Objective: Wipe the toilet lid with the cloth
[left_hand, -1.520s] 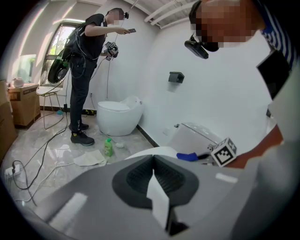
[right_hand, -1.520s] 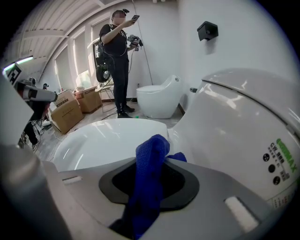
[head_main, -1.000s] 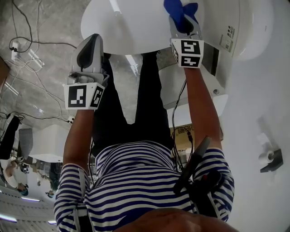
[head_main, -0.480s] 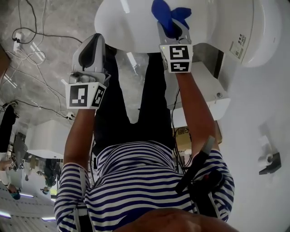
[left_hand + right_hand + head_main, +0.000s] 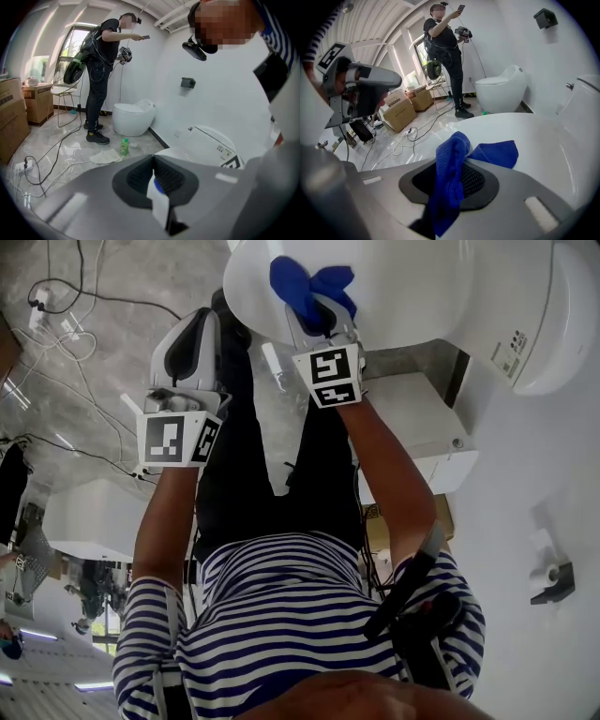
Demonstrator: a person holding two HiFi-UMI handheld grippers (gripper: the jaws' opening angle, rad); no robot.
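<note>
Right gripper view: what does the right gripper [image 5: 458, 152] hold?
– Its jaws pinch the blue cloth [image 5: 449, 187]. The cloth's end lies just ahead on the toilet lid [image 5: 543, 133].
– And the left gripper [image 5: 153, 160]?
– Its jaws are pressed together.

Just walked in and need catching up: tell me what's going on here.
A person holds a tool in each hand over a white toilet lid. The right tool is shut on a blue cloth, whose free end lies on the lid near its front edge, so wiping looks under way. The left tool is shut, grips nothing, and is held off to the side beside the lid. Another person stands in the background.
</note>
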